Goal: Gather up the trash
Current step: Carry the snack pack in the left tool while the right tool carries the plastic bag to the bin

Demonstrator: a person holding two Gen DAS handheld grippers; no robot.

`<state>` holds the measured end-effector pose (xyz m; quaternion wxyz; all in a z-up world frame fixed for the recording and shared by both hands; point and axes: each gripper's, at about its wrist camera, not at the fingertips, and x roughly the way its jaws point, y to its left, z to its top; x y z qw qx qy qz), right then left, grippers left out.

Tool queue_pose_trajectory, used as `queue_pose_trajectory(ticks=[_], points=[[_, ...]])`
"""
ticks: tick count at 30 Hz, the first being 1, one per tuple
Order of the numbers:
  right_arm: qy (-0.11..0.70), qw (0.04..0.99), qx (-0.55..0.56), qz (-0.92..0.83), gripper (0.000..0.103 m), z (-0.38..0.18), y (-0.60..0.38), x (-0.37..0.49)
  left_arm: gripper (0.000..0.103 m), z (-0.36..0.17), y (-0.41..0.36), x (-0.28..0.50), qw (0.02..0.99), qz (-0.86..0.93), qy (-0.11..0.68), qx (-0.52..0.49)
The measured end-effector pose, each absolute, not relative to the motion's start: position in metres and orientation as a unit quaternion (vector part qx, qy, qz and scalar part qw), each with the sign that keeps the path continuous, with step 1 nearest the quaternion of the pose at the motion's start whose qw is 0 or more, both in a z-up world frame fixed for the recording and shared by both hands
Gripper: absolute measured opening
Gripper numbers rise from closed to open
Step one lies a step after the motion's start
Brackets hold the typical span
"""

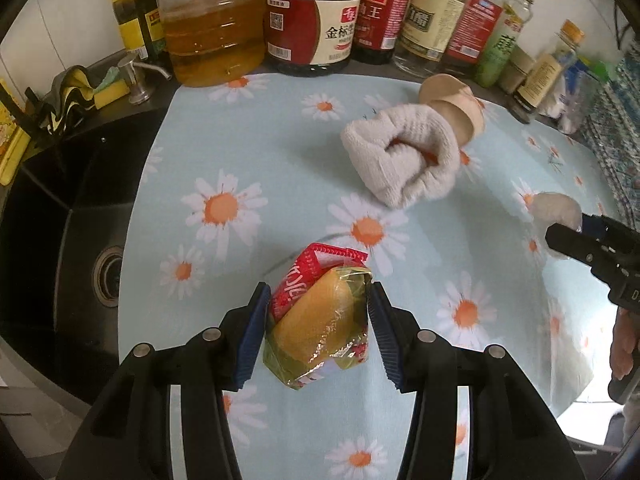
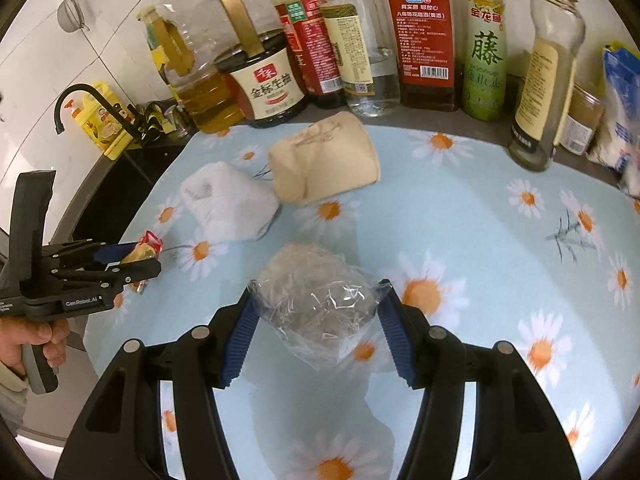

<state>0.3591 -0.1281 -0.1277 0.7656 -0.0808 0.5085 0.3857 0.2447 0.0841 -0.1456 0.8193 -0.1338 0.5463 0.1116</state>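
Note:
My left gripper (image 1: 318, 286) is shut on a snack packet (image 1: 320, 320), a yellow cake in a red and clear wrapper, held just above the daisy-print cloth (image 1: 248, 152). In the right wrist view the same gripper (image 2: 136, 262) appears at the left, with the snack packet (image 2: 146, 246) showing between its fingers. My right gripper (image 2: 318, 290) is shut on a crumpled clear plastic bag (image 2: 316, 300), also off the cloth (image 2: 480, 220). The right gripper (image 1: 560, 236) shows at the right edge of the left wrist view with the pale plastic bag (image 1: 556, 206) at its tip.
A rolled white towel (image 1: 400, 160) (image 2: 228, 208) and a beige paper cup (image 1: 452, 104) (image 2: 328, 164) lie on the cloth. Several sauce and oil bottles (image 1: 312, 16) (image 2: 424, 40) line the back wall. A black sink (image 1: 60, 220) is left of the cloth.

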Motion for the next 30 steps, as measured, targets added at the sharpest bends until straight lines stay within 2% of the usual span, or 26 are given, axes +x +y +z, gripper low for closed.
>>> queue_pose_trajectory(ticks=[30], points=[[0.523,0.779,-0.066,0.34,0.059,-0.118,-0.118,0.184,0.048,-0.127,0.072,0.121,0.85,-0.008,0.497,-0.171]])
